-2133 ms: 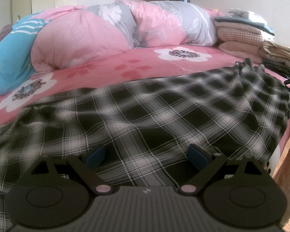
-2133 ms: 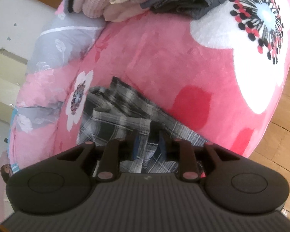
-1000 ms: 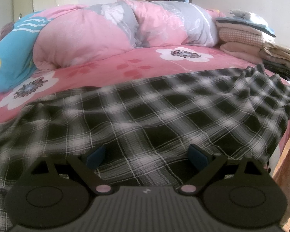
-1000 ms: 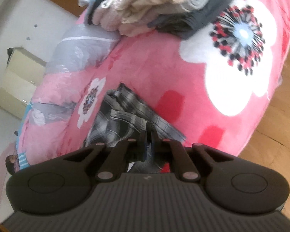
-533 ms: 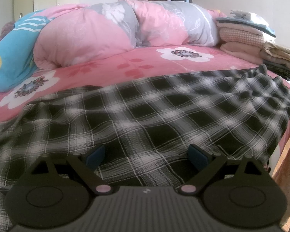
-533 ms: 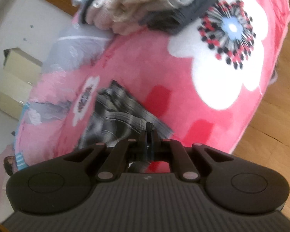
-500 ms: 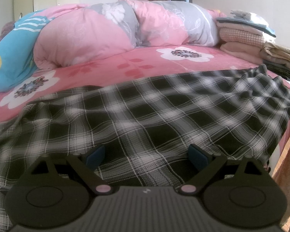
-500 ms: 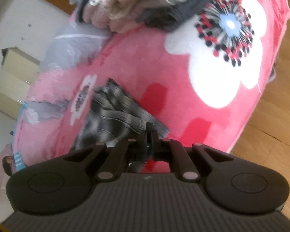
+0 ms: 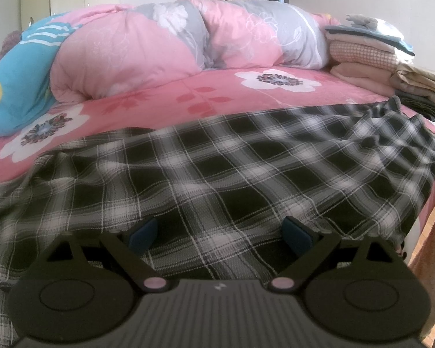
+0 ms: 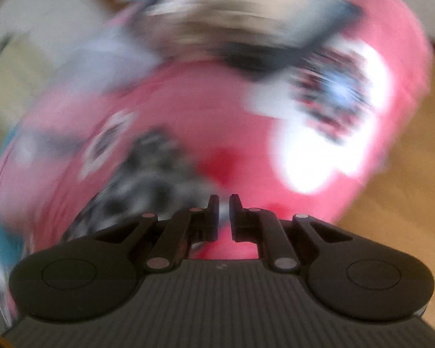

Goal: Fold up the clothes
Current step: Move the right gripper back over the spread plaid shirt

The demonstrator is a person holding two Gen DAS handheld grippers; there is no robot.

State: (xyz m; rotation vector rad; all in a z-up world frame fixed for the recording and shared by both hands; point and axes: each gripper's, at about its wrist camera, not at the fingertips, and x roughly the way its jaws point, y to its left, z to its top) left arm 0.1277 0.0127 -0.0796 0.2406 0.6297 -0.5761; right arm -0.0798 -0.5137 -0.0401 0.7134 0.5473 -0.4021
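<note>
A black-and-white plaid garment [image 9: 232, 174] lies spread across the near edge of the pink flowered bed [image 9: 217, 92]. My left gripper [image 9: 221, 229] is low at that edge and open. Its blue pads [image 9: 143, 232] stand wide apart, with the cloth's hem lying between them. The right wrist view is blurred by motion. There my right gripper [image 10: 224, 200] shows a narrow gap, its jaws are opening, and only pink sheet shows between them. The garment's bunched corner [image 10: 148, 174] lies on the bed just left of its fingers.
A rolled pink-and-grey quilt [image 9: 159, 43] and a blue pillow [image 9: 14, 81] line the bed's far side. A stack of folded clothes [image 9: 371, 55] sits at the back right, also blurred in the right wrist view [image 10: 246, 29]. Wooden floor [image 10: 391, 203] lies right of the bed.
My right gripper's jaws have parted and let go of the plaid corner that they pinched. That gripper has rolled and lifted, blurring its view. The left gripper has kept still.
</note>
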